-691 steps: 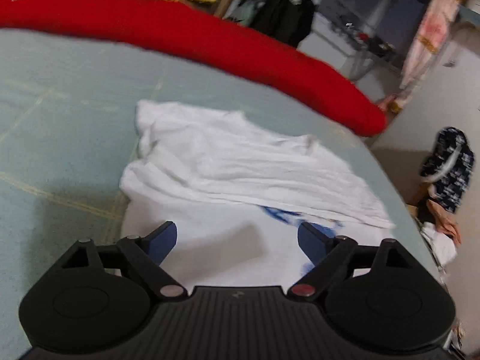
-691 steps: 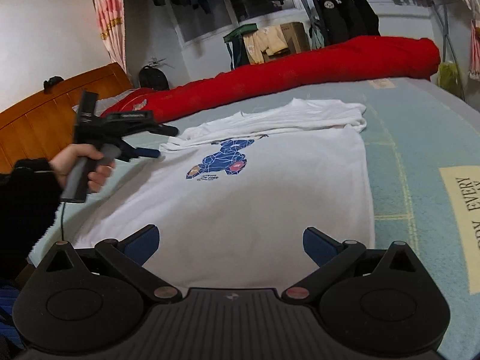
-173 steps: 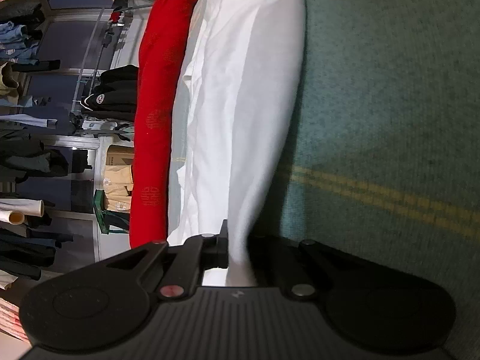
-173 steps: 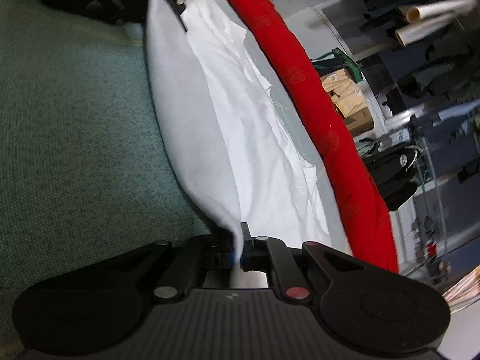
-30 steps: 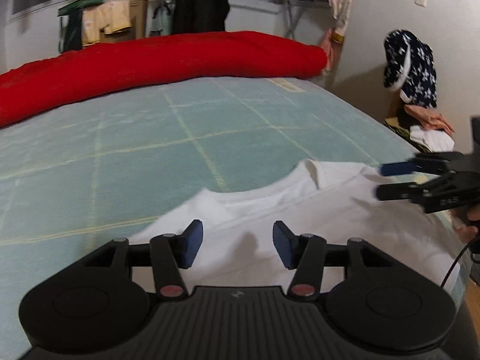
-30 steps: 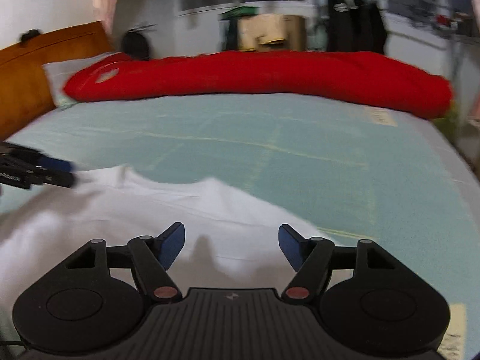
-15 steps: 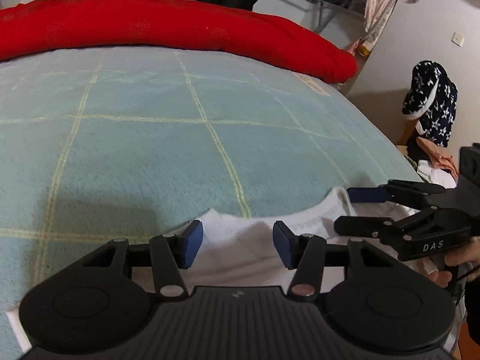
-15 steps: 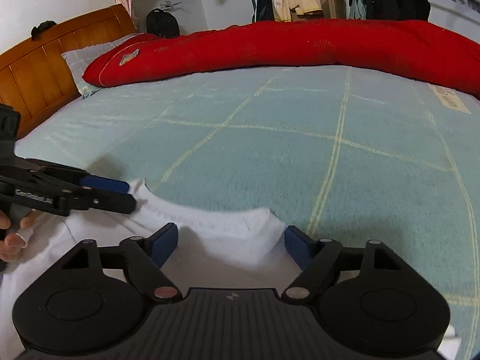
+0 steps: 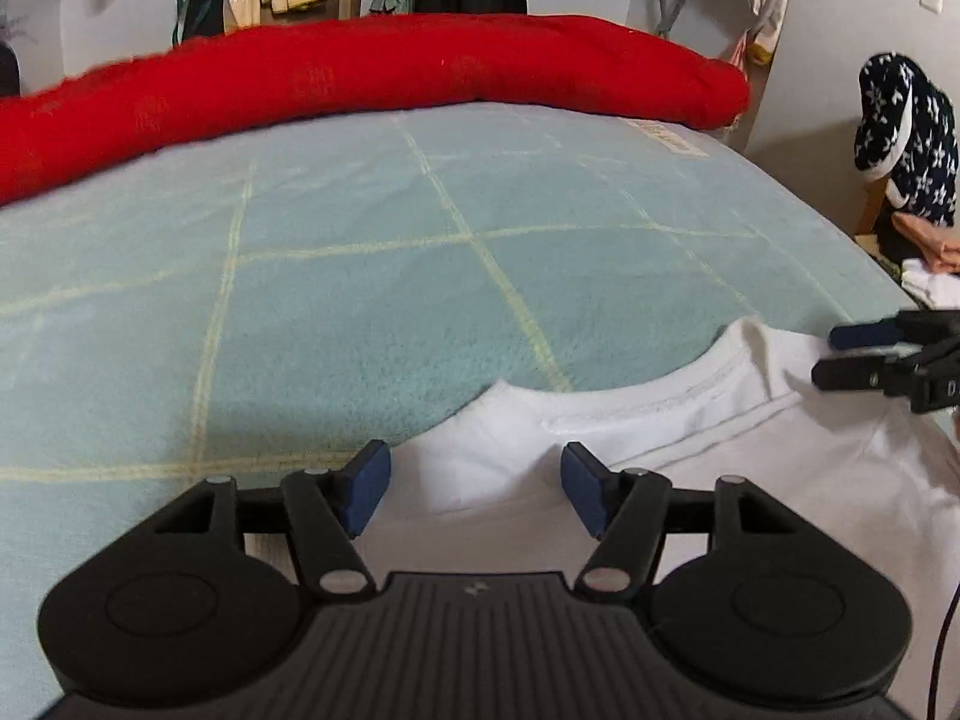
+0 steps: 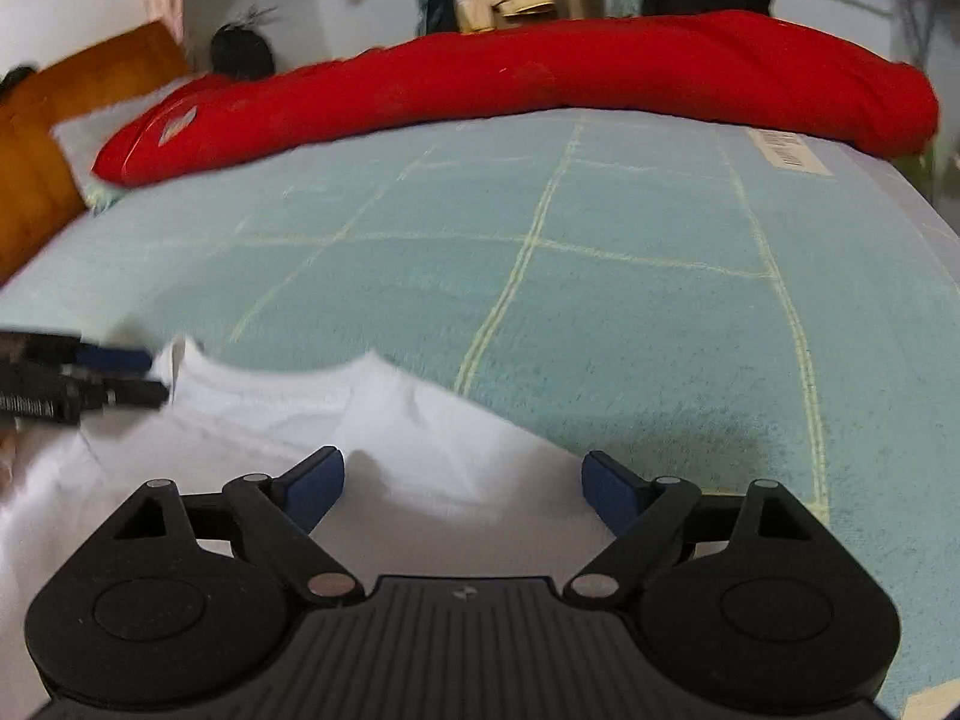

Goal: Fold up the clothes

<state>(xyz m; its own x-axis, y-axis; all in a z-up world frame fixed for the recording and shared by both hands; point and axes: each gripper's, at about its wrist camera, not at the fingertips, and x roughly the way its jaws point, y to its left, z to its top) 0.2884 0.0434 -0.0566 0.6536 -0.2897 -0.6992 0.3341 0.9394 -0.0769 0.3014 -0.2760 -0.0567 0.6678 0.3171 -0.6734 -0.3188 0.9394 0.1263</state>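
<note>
A bed (image 9: 360, 276) with a green blanket carries a white shirt (image 9: 750, 480) at its near edge, collar facing a red quilt (image 9: 360, 78). The left hand-held gripper (image 9: 474, 483) and right hand-held gripper (image 10: 462, 480), both spread and empty, hover over the shoulders; the shirt runs left-right between them.

The shirt (image 9: 750, 462) lies flat on the bed (image 9: 360, 276), at the near edge, low in both views. Its neck hole points toward the far side of the bed. The long rolled blanket (image 9: 372, 78) lies across the far side, at the top of the frame. The left gripper (image 9: 474, 483) sits over the shirt at the bottom middle of the left view. The right gripper (image 10: 462, 483) sits over the shirt at the bottom middle of the right view. A pile of clothes (image 9: 906, 138) is beside the bed, at the far right of the left view.
</note>
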